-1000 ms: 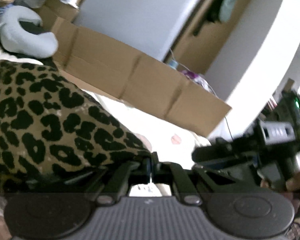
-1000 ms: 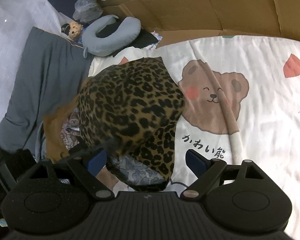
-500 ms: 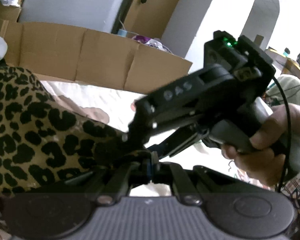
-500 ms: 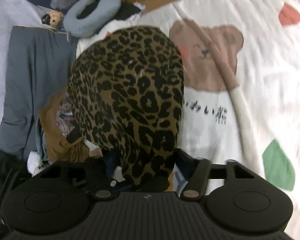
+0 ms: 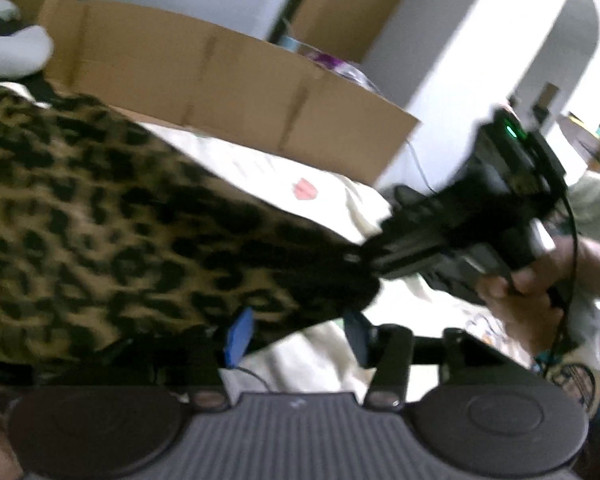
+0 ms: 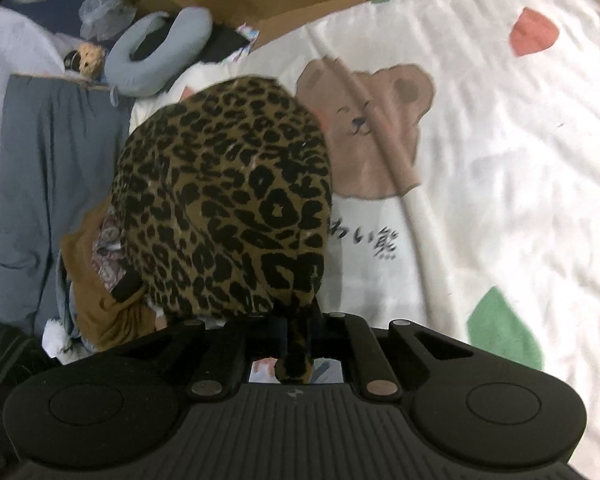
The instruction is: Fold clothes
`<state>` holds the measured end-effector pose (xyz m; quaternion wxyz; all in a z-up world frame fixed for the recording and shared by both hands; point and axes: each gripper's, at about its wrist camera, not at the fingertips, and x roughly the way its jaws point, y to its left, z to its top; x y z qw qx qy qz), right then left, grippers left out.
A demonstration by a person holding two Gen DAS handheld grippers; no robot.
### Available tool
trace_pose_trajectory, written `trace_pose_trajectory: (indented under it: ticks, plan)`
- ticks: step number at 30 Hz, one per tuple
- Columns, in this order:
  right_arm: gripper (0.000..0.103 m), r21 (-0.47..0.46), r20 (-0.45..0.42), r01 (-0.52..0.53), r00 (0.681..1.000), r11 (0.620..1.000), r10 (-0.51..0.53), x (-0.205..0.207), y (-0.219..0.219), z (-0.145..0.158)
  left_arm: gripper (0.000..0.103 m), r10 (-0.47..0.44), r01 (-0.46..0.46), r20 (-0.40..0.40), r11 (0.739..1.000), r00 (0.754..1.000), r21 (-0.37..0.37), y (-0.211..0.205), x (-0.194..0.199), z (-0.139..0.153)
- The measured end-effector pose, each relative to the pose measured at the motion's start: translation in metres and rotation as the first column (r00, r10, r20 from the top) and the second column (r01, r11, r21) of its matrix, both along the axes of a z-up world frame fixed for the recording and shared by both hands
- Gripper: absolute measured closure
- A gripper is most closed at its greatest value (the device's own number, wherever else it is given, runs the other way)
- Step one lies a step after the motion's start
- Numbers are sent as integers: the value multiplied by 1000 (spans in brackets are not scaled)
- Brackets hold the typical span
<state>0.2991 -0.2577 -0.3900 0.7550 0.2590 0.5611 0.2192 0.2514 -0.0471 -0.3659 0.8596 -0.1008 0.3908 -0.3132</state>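
Note:
A leopard-print garment (image 6: 228, 200) hangs bunched above the bed. My right gripper (image 6: 298, 328) is shut on its near edge, and a fold of the cloth pokes out between the fingers. In the left wrist view the same garment (image 5: 112, 232) stretches from the left to the right gripper (image 5: 452, 236), held in a hand. My left gripper (image 5: 296, 336) is open, its blue pads apart, with the garment's lower edge lying over its left finger.
The bed carries a white bear-print sheet (image 6: 480, 168). A pile of other clothes (image 6: 96, 280) lies at the left beside a grey blanket (image 6: 48, 168) and a grey neck pillow (image 6: 160, 52). A cardboard wall (image 5: 228, 84) borders the far side.
My left gripper has opened and let go of the garment. My right gripper, open a second ago, closed on the garment's edge and now holds it up.

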Motion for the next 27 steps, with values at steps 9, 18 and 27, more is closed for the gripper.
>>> trace_pose_trajectory:
  ticks: [9,18,27]
  plan:
    - [99,-28,57,83,995,996,-82,-4,-48,7,34,245,-245,-2,969,969,36,63,16,8]
    - [99,-55,96,153,984,987,-147,-5,-87,13,23,446,-445,19,888,895,115,115,15,16]
    - [99,-96,124,247,964,964,-234,-2,-134,18,20,552,-545,-28,829,833,127,161,30,1]
